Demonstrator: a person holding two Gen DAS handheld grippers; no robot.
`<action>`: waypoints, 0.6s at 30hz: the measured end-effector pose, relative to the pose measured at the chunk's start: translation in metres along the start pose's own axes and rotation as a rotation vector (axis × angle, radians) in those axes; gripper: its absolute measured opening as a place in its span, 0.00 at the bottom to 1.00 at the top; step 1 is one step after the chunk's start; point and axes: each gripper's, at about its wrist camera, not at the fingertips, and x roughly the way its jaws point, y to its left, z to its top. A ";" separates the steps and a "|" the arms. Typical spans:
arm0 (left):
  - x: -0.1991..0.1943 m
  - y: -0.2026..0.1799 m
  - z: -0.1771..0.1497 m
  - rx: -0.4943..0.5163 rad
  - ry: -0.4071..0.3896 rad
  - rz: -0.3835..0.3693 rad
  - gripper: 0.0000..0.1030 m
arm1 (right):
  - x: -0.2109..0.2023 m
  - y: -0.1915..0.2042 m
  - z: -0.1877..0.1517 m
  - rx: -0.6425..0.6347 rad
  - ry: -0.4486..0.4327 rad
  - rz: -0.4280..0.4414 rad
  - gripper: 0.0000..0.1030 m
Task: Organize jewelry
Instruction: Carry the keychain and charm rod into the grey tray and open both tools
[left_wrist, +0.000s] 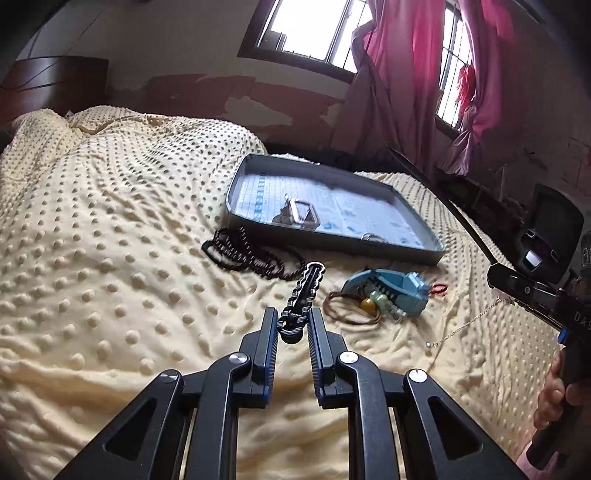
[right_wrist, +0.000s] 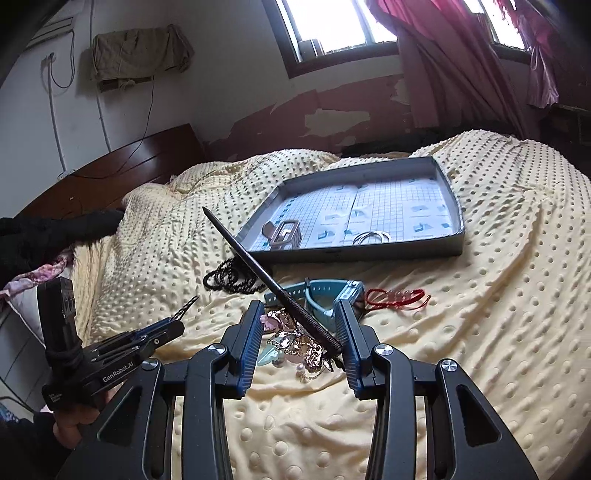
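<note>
My left gripper (left_wrist: 293, 316) is shut on a black-and-silver link bracelet (left_wrist: 308, 284), which sticks up from between the fingers above the bed. My right gripper (right_wrist: 299, 305) holds a long black hairpin (right_wrist: 258, 266) by its gold ornament head (right_wrist: 295, 343); the pin points up and left, and a thin gold chain (left_wrist: 465, 325) dangles below it. A grey tray (right_wrist: 369, 254) lined with grid paper lies beyond, holding a metal watch band (right_wrist: 282, 232) and thin bangles (right_wrist: 371, 238). In front of the tray lie a black bead necklace (left_wrist: 243, 251), a teal watch (left_wrist: 391, 288), a brown beaded cord (left_wrist: 354, 306) and a red cord bracelet (right_wrist: 395, 297).
Everything rests on a bed with a cream dotted blanket (left_wrist: 110, 258). A dark wooden headboard (right_wrist: 110, 177) stands at the far left, with a window and pink curtains (left_wrist: 399, 74) behind. A hand (left_wrist: 554, 387) grips the right handle.
</note>
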 end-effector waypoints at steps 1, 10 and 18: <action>0.000 -0.003 0.004 0.000 -0.007 -0.006 0.15 | -0.004 -0.003 0.003 0.013 -0.016 -0.001 0.34; 0.022 -0.039 0.054 0.000 -0.041 -0.052 0.15 | -0.026 -0.025 0.051 0.113 -0.143 0.025 0.35; 0.083 -0.061 0.100 -0.025 0.009 -0.069 0.15 | 0.015 -0.048 0.120 0.169 -0.212 0.033 0.35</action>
